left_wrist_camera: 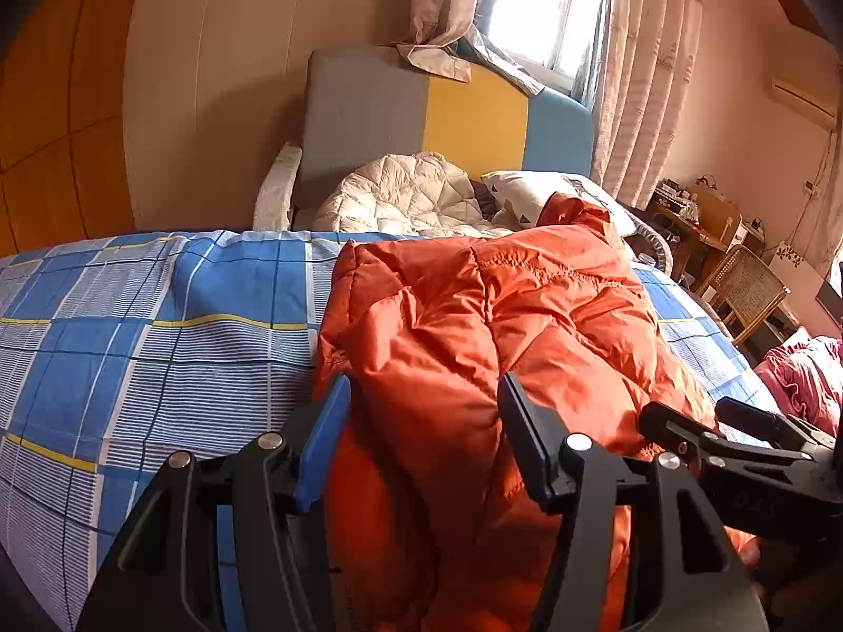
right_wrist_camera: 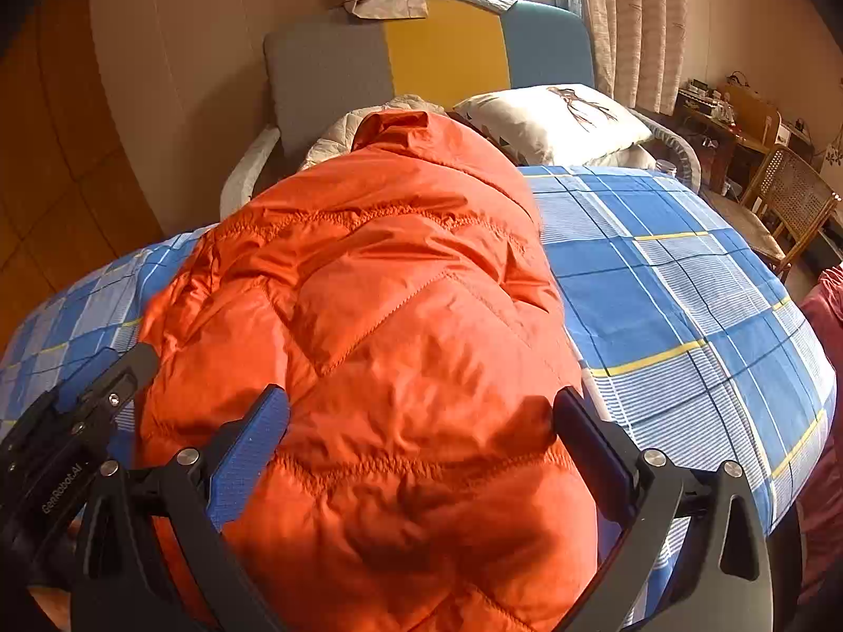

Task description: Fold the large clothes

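An orange quilted puffer jacket [left_wrist_camera: 506, 326] lies bunched lengthwise on a bed sheet [left_wrist_camera: 158, 326] of blue, white and yellow plaid, its slick shell puckered along stitched seams and swollen into soft pillowy panels; in the right wrist view the jacket [right_wrist_camera: 379, 316] fills the middle, its collar end rising toward 12 o'clock. The left gripper [left_wrist_camera: 424, 432] has its fingers [left_wrist_camera: 324, 442] spread wide, blue ribbed pad on one and a black pad on the other, with a puffed fold of jacket sitting between them; whether the pads touch the cloth cannot be told. The right gripper [right_wrist_camera: 421, 453] also has its fingers spread, straddling the near bulge of the jacket, the pads close against its sides but not pinching. From the left view the right gripper's black frame shows at 4 o'clock; from the right view the left one's frame shows at 8 o'clock. Beyond the jacket, at 12 o'clock, stands a padded headboard [left_wrist_camera: 448, 121] in grey, yellow and blue blocks, with a cream quilted garment [left_wrist_camera: 405, 195] and a printed pillow [right_wrist_camera: 558, 121] heaped below it. A cane-backed chair [right_wrist_camera: 790, 200] stands at 3 o'clock, pale curtains [left_wrist_camera: 643, 63] hanging by a bright window
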Motion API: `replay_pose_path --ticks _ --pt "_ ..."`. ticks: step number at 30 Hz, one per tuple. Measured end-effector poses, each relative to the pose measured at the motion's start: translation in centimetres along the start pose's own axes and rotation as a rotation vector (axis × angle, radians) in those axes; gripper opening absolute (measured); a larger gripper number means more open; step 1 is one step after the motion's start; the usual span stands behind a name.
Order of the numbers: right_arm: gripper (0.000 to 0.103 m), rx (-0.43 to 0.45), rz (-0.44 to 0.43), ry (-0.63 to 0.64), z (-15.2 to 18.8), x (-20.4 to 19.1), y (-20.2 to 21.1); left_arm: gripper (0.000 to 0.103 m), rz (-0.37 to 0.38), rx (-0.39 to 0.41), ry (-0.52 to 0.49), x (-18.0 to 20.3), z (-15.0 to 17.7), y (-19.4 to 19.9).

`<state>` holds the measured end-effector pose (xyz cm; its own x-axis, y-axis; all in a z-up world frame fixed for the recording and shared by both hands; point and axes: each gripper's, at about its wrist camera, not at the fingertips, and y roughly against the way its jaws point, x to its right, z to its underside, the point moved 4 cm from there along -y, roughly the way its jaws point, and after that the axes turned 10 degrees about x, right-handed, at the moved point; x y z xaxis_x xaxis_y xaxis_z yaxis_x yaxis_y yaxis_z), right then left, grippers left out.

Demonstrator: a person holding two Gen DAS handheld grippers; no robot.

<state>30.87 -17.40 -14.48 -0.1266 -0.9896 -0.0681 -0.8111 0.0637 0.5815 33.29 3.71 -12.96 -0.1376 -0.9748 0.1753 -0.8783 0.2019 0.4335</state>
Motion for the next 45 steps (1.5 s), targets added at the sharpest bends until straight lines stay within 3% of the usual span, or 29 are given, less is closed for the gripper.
replay_pose_path --ticks 14,25,36,45 --pt "0.100 0.077 0.103 0.041 2.9 1.1 6.7 0.100 -0.053 0.068 -0.010 -0.7 1.8 7.6" --pt "0.100 0.165 0.119 0.072 3.5 0.4 11.4 0.101 -0.086 0.099 -0.035 -0.3 2.8 12.0" --pt "0.100 0.207 0.119 0.102 3.6 0.5 12.9 0.101 -0.099 0.090 -0.041 0.3 3.6 13.0" --pt "0.100 0.232 0.140 0.050 3.0 2.0 14.0 0.101 -0.116 0.078 -0.043 0.9 3.1 13.5"
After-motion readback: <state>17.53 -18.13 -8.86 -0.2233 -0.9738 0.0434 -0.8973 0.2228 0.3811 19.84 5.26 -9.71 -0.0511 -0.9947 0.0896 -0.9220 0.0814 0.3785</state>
